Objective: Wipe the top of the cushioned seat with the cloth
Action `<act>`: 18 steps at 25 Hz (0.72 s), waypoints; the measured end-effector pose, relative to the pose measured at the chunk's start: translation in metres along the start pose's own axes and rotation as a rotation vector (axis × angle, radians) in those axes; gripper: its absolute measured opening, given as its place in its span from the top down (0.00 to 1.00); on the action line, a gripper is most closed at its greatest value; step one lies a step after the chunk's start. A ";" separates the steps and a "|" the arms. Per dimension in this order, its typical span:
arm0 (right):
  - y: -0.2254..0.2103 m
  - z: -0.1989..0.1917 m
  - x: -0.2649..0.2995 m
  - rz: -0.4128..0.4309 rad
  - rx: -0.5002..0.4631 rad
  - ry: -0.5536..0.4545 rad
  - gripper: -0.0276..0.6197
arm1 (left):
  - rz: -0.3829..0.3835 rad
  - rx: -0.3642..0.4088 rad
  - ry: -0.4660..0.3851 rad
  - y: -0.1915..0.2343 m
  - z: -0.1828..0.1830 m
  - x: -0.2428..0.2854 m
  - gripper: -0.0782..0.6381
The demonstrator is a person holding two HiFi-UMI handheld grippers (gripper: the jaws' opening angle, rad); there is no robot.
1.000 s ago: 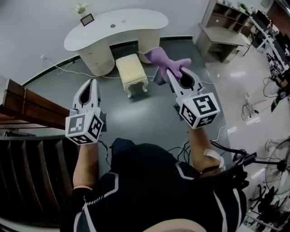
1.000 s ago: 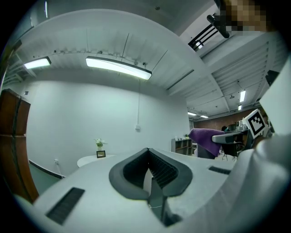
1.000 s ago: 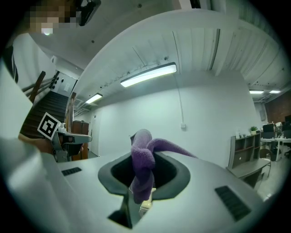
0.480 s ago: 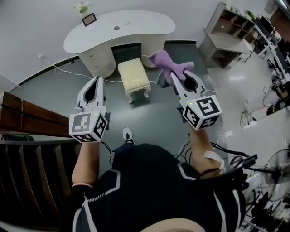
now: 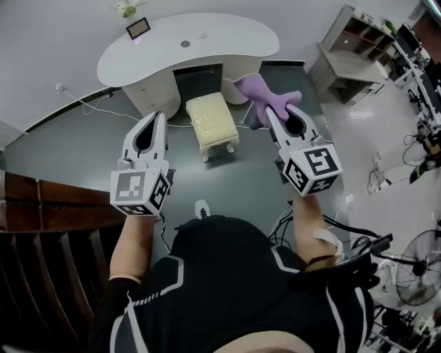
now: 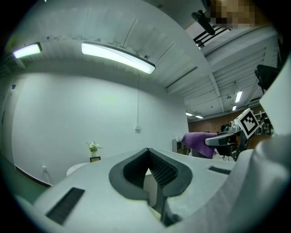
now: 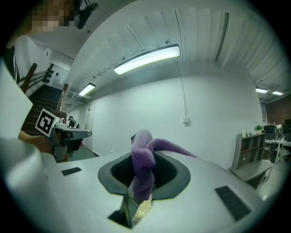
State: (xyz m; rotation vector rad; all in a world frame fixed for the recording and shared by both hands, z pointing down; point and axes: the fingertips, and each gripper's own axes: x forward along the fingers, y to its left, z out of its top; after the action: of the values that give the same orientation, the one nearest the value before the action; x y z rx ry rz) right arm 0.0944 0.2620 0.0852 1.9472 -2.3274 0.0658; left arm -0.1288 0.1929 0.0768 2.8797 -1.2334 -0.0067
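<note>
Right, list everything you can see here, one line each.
cushioned seat: one, cream with white legs, on the floor in front of the desk
cloth: one, purple, clamped in the right gripper
desk: one, white, curved, by the wall
picture frame: one, dark, desk's left end
plant: one, small, behind the picture frame
shelf unit: one, grey, right of the desk
fan: one, dark, lower right
staircase: one, dark wood, left
left gripper: one, white, shut, empty
right gripper: one, white, shut on the cloth
</note>
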 end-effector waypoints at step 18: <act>0.011 -0.006 0.139 0.040 0.012 0.046 0.83 | -0.055 -0.137 0.032 0.093 -0.035 0.079 0.89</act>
State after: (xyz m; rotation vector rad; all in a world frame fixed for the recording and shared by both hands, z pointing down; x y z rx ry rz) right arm 0.0603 0.1285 0.1064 1.8836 -2.3428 0.1270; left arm -0.1414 0.0723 0.1130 2.7840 -1.1023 -0.0426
